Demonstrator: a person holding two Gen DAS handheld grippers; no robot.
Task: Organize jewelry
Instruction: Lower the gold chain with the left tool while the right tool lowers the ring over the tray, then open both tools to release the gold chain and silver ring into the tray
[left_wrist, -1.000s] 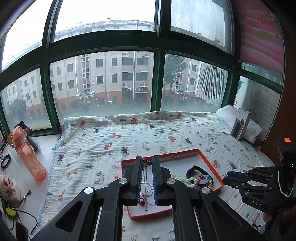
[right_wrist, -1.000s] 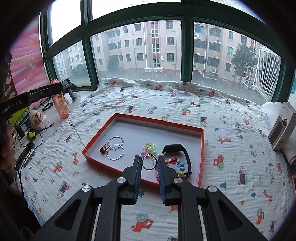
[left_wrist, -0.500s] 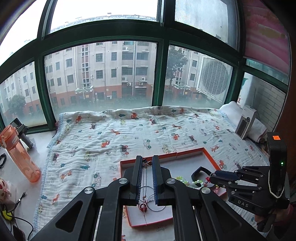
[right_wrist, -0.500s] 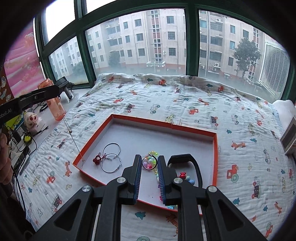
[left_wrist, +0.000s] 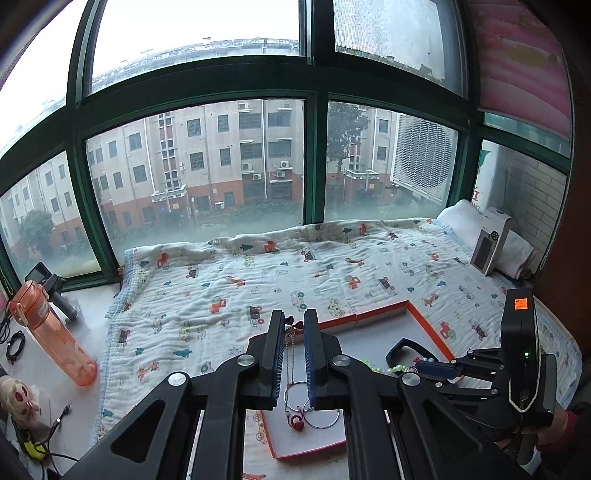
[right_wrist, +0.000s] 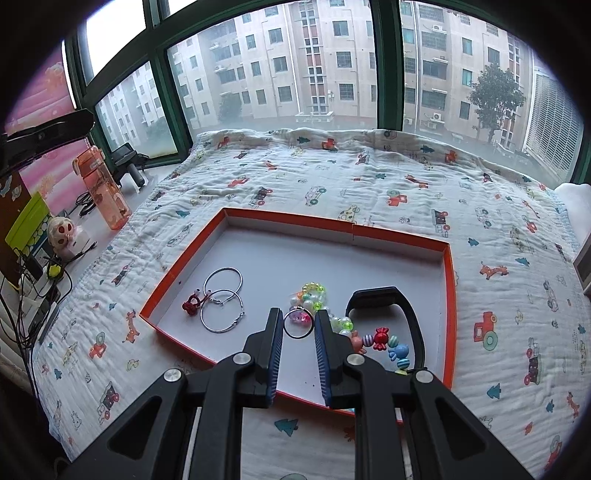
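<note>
On the bed, the orange-rimmed tray (right_wrist: 448, 280) fills the middle of the right wrist view and already holds most of the jewelry. Two hoops (right_wrist: 221, 303) and a red charm (right_wrist: 191, 303) lie at its lower left. A clear bead bracelet (right_wrist: 314, 295), a candy-bead bracelet (right_wrist: 384, 345) and a black band (right_wrist: 388, 295) sit bunched at its lower right.

The right tool (right_wrist: 298, 325) is narrow and pinches a small ring (right_wrist: 298, 325) between its pads, low over the beads near the bottom centre of the frame. In the left wrist view the left tool (left_wrist: 294, 328) is nearly closed on a thin necklace (left_wrist: 289, 354); the chain hangs from between its tips down toward the hoops at the bottom of the frame.

Judging from this, the sorting is well along: five pieces rest inside the tray, and two are left in the air. What remains looks like setting the ring down and laying the chain in. The open grey floor in the upper half of the tray has room for both. Whether the clustered bracelets need spreading apart I cannot tell.
</note>
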